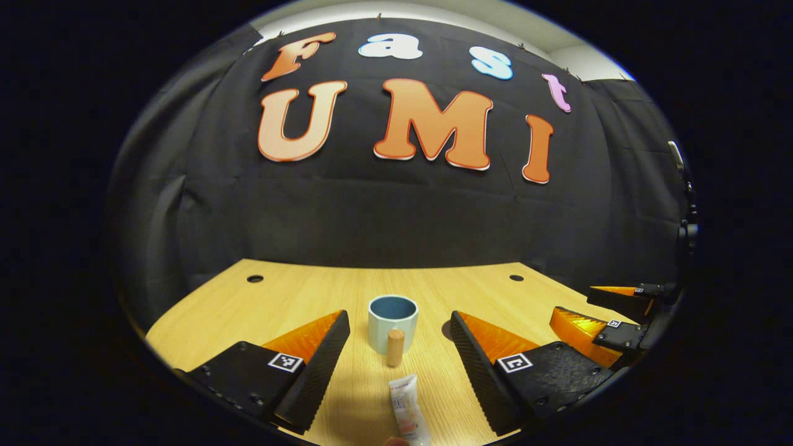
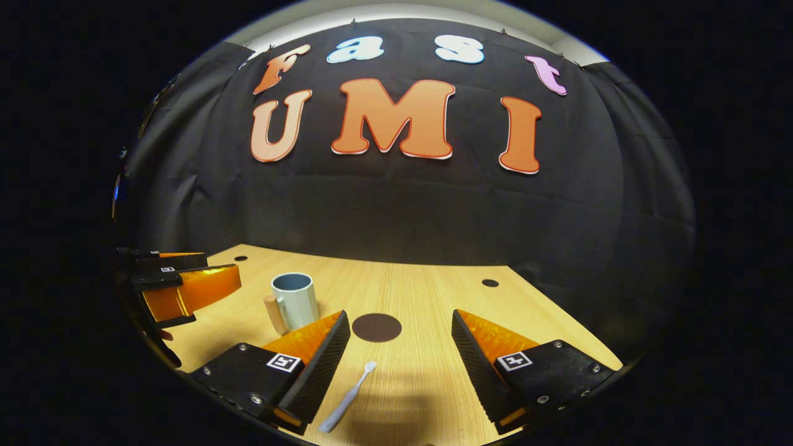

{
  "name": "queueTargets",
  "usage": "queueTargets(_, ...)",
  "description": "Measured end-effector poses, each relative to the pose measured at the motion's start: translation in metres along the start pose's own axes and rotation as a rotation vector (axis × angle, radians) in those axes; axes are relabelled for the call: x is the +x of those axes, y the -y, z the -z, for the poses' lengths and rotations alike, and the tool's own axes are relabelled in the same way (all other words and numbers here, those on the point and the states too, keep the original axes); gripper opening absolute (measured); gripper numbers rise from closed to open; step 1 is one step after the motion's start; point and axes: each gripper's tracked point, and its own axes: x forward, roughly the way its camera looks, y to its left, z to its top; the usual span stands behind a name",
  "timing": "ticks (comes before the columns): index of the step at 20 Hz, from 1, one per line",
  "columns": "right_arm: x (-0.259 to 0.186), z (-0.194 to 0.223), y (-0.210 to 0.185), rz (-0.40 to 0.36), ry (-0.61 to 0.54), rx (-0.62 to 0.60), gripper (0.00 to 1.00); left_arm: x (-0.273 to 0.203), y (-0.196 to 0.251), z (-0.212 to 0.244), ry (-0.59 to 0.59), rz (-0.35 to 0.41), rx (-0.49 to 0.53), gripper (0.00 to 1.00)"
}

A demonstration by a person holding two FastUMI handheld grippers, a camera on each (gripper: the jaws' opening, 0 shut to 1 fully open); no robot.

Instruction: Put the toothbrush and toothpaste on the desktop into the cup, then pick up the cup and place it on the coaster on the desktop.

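A pale blue cup (image 1: 393, 322) with a wooden handle (image 1: 395, 347) stands upright on the wooden desktop (image 1: 291, 297), straight ahead of my left gripper (image 1: 399, 328), which is open and holds nothing. The white toothpaste tube (image 1: 407, 412) lies on the desk between and below its fingers. In the right gripper view the same cup (image 2: 295, 300) stands left of centre, and a dark round coaster (image 2: 376, 327) lies on the desk ahead. A white toothbrush (image 2: 347, 397) lies between the fingers of my open right gripper (image 2: 401, 331), head pointing away.
The other gripper (image 1: 610, 322) shows at the right edge of the left gripper view, and the left one (image 2: 179, 288) at the left edge of the right gripper view. Small dark holes (image 1: 255, 279) (image 2: 490, 283) mark the desk's back corners. Black cloth closes the back.
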Motion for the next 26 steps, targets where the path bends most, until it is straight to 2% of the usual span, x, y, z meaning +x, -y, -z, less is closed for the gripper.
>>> queueTargets(9,0.007,0.053,-0.012,-0.054,-0.185,0.053,0.97,0.008,-0.001,0.057,-0.213,0.0,0.009,0.98)
queueTargets(13,0.01,0.084,-0.025,-0.081,-0.293,0.026,0.97,0.009,0.002,0.083,-0.31,0.003,-0.019,0.98)
queueTargets(21,0.018,0.125,-0.057,-0.124,-0.478,0.018,0.86,0.006,-0.002,0.106,-0.39,-0.005,-0.013,0.98)
queueTargets(26,0.014,0.141,-0.065,-0.114,-0.576,0.038,0.71,0.008,-0.003,0.106,-0.408,-0.009,-0.024,1.0)
